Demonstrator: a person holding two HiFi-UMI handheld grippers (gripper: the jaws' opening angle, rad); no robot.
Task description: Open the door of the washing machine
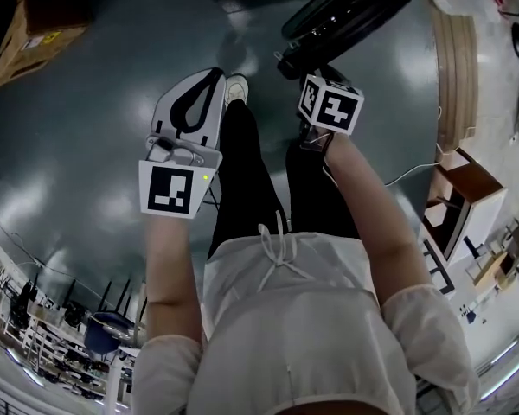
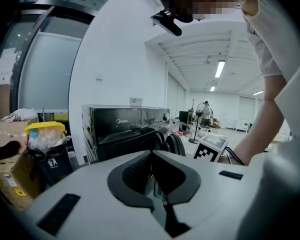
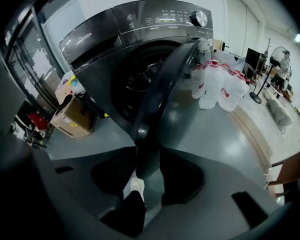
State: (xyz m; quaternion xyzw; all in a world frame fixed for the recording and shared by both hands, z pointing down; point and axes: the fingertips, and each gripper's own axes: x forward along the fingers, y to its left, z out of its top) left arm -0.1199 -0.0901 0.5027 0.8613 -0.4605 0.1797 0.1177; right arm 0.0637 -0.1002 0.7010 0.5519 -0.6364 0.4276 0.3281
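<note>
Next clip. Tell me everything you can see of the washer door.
The door is round, dark and glossy, with a thick rim. It stands swung well open from the washer, baring the drum, and shows nearly edge-on in the right gripper view. The right gripper is closed on its near rim. The hinge cannot be made out.

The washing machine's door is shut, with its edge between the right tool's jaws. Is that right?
Not shut: the right gripper view shows the door swung open, with the drum visible behind it. Its edge does sit between the jaws of the right tool.
</note>
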